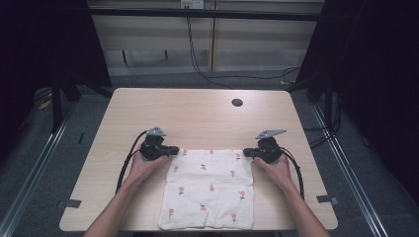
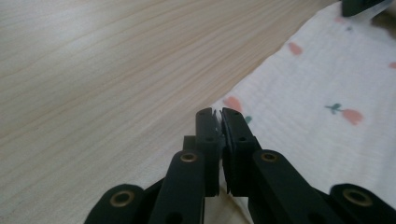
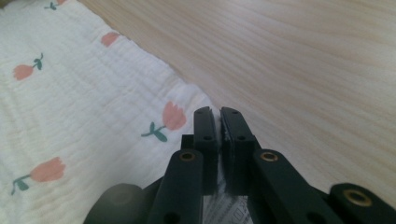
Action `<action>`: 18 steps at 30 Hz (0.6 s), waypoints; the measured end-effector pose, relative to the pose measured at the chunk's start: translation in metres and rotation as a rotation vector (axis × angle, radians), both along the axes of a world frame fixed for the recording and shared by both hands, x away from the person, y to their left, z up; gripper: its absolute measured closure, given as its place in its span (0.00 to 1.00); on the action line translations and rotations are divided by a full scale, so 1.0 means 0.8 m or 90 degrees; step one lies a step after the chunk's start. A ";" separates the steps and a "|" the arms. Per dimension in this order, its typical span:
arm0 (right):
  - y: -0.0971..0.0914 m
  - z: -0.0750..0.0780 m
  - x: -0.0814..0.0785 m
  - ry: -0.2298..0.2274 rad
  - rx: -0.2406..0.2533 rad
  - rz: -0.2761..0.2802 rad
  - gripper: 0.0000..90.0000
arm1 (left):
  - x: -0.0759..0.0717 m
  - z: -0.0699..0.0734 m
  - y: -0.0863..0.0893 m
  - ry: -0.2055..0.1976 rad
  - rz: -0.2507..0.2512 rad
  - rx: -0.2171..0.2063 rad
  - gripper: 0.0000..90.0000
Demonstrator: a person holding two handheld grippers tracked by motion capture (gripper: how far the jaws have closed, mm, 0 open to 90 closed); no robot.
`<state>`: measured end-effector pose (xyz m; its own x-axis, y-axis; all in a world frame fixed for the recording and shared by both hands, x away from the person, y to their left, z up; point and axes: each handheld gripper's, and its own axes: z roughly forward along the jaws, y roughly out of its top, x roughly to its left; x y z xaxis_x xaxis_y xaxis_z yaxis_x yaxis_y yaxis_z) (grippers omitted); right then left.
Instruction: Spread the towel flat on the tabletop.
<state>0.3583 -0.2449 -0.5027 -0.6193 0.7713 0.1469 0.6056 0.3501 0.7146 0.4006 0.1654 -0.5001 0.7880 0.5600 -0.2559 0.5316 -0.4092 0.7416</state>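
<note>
A white cloth printed with small orange flowers lies flat on the near half of the wooden table. My left gripper is at the cloth's far left corner, its jaws shut on that corner. In the left gripper view a sliver of the cloth shows between the closed jaws of the left gripper. My right gripper is at the far right corner. In the right gripper view the right gripper is shut on the corner of the cloth, with a label showing lower between the jaws.
A round cable hole sits in the table's far right part. Bare wood stretches beyond the cloth toward the far edge. Cables trail from both grippers off the table sides. The cloth's near hem reaches the table's front edge.
</note>
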 end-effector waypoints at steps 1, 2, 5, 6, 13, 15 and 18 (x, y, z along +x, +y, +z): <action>0.000 0.000 0.000 0.000 0.000 0.000 0.95 | 0.000 0.000 0.000 0.000 0.000 0.000 0.96; -0.001 0.001 0.000 0.000 0.008 -0.003 0.95 | -0.002 0.004 0.002 -0.001 -0.006 -0.008 0.96; -0.008 0.009 -0.001 -0.008 0.030 -0.010 0.95 | -0.007 0.015 0.006 -0.015 -0.020 -0.024 0.96; -0.009 0.011 0.000 -0.012 0.043 -0.012 0.95 | -0.007 0.017 0.007 -0.016 -0.022 -0.023 0.96; -0.012 0.022 0.006 -0.027 0.085 -0.013 0.95 | -0.002 0.021 0.015 -0.014 -0.016 -0.050 0.96; -0.013 0.027 0.007 -0.034 0.093 -0.012 0.96 | 0.000 0.025 0.018 -0.016 -0.013 -0.061 0.96; -0.014 0.032 0.006 -0.039 0.097 -0.011 0.96 | 0.000 0.029 0.020 -0.018 -0.013 -0.072 0.96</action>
